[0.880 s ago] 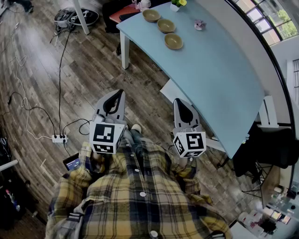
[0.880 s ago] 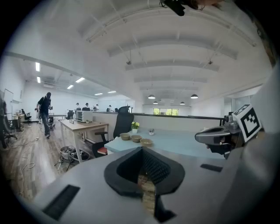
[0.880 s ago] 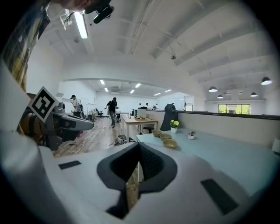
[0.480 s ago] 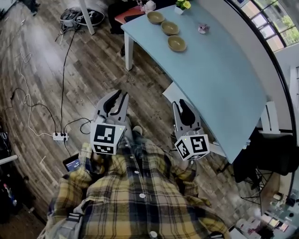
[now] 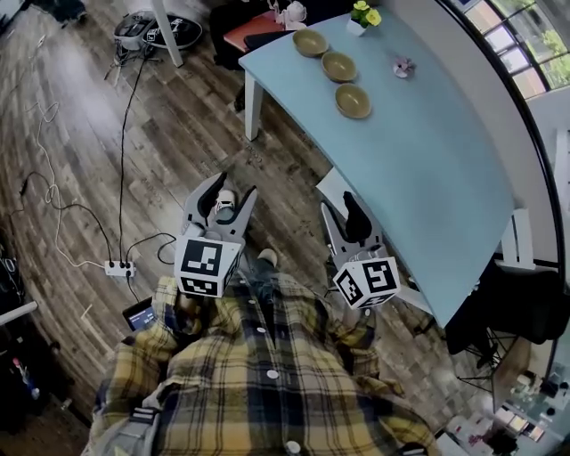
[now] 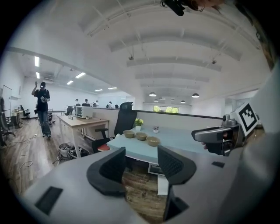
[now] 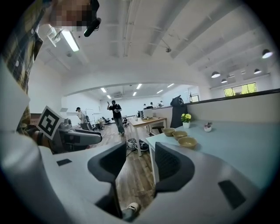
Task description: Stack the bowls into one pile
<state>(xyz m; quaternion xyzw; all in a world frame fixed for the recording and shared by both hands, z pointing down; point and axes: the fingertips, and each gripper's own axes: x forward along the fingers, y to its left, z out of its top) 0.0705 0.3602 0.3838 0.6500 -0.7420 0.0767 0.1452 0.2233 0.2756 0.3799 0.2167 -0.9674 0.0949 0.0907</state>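
Three tan bowls stand apart in a row at the far end of the light blue table: the far bowl, the middle bowl and the near bowl. They also show in the left gripper view as the far bowl, middle bowl and near bowl, and in the right gripper view with the near bowl foremost. My left gripper and right gripper are held near my body, over the floor, both open and empty, far from the bowls.
A small potted yellow flower and a little pink item sit on the table past the bowls. Cables and a power strip lie on the wooden floor at left. Dark office chairs stand at right. People stand far off in the room.
The view has shifted, with the table and bowls now a little further right and lower in the head view. The left gripper's jaws show more spread; both grippers stay near the body.
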